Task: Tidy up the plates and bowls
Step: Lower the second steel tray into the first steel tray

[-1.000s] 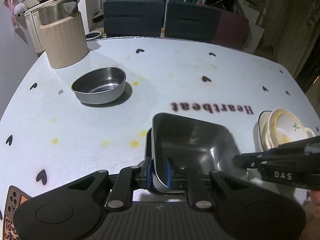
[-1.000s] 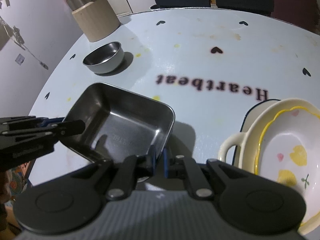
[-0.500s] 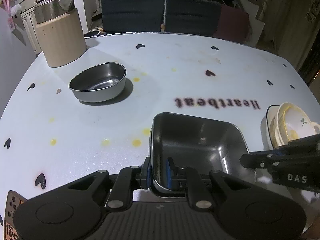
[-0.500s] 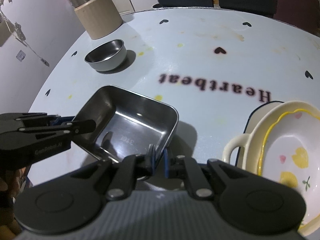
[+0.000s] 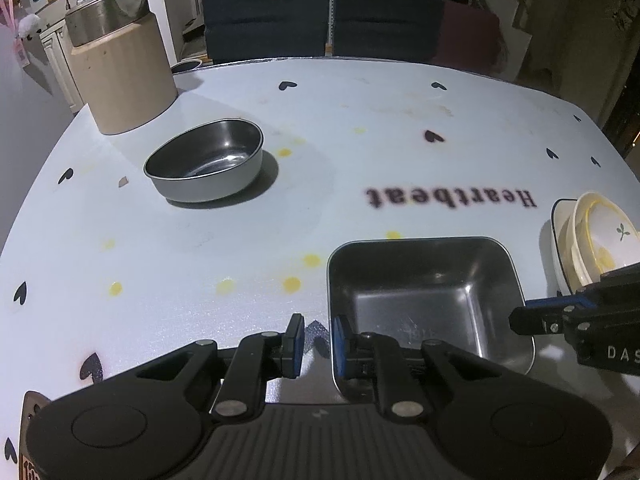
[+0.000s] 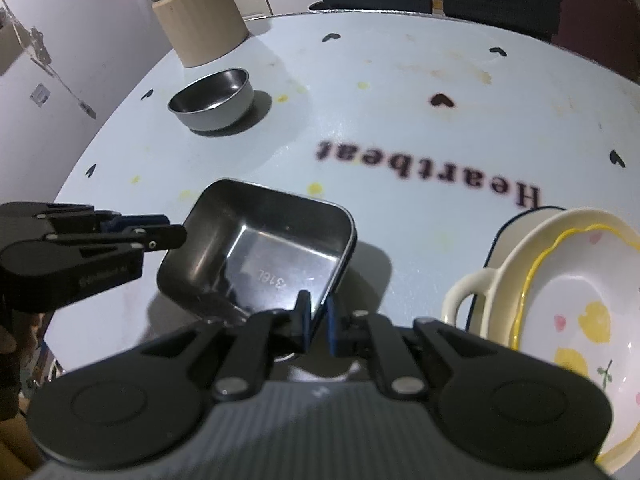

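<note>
A square steel tray [image 5: 424, 300] [image 6: 264, 252] is held just above the table. My right gripper [image 6: 318, 322] is shut on its near rim and shows at the right in the left wrist view [image 5: 532, 318]. My left gripper [image 5: 316, 344] is open just left of the tray's left rim, holding nothing; it shows at the left in the right wrist view [image 6: 176, 232]. A round steel bowl [image 5: 206, 164] [image 6: 214, 98] stands further back on the left. Stacked ceramic dishes [image 5: 596, 240] [image 6: 568, 300], a floral bowl in a handled cream dish, sit at the right.
A tall beige canister [image 5: 120, 64] [image 6: 196, 20] with a steel pot on top stands at the back left corner. The table [image 5: 360, 140] has a pale cloth printed with hearts and "Heartbeat". Dark chairs [image 5: 328, 20] stand behind the far edge.
My left gripper has let go of the tray's rim and opened, shifting left of it. The tray has moved right and a little further from the left camera, still held by my right gripper.
</note>
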Motion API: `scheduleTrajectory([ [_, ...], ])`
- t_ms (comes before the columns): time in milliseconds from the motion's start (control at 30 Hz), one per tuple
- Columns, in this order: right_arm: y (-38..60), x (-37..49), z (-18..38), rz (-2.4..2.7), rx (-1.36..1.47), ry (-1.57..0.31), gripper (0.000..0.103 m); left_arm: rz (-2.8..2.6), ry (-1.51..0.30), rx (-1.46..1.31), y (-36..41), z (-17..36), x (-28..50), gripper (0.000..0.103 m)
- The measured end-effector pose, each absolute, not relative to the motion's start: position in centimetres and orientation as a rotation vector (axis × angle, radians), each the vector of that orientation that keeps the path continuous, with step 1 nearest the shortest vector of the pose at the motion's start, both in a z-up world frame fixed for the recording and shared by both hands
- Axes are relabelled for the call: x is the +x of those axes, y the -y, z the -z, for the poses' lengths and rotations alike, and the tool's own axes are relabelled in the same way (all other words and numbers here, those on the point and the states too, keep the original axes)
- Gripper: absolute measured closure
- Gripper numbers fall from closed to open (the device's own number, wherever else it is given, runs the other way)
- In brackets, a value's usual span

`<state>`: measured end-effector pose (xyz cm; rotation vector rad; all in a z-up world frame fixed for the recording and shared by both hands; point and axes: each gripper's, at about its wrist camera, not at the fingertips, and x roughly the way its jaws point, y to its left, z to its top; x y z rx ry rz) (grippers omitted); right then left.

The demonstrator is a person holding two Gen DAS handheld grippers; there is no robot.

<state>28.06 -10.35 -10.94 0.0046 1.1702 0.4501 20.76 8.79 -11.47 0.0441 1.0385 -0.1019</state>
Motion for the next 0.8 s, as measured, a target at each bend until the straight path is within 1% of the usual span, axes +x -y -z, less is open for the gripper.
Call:
scheduleTrajectory([
  [300, 11.1, 28.8, 11.6, -0.425, 0.095, -1.224, 0.089, 0.128, -1.078, 0.102, -7.9, 12.3, 20.6, 0.085],
  [400, 11.4, 29.1, 12.0, -0.434, 0.124, -1.24, 0.092, 0.124, -1.087, 0.095, -8.4, 12.5, 20.6, 0.083],
  [500, 11.3, 29.1, 12.0, -0.442, 0.111, -1.231, 0.092, 0.123, -1.088, 0.087, -8.9, 12.5, 20.6, 0.081],
  [600, 11.4, 29.2, 12.2, -0.454, 0.124, -1.219, 0.093, 0.124, -1.088, 0.073, -9.3, 12.5, 20.6, 0.078],
  [667, 11.4, 29.4, 12.2, -0.457, 0.136, -1.21, 0.094, 0.122, -1.086, 0.071, -9.5, 12.5, 20.6, 0.075],
  [800, 11.5, 29.8, 12.3, -0.454, 0.141, -1.2, 0.094, 0.121, -1.088, 0.066, -9.5, 12.5, 20.7, 0.074],
])
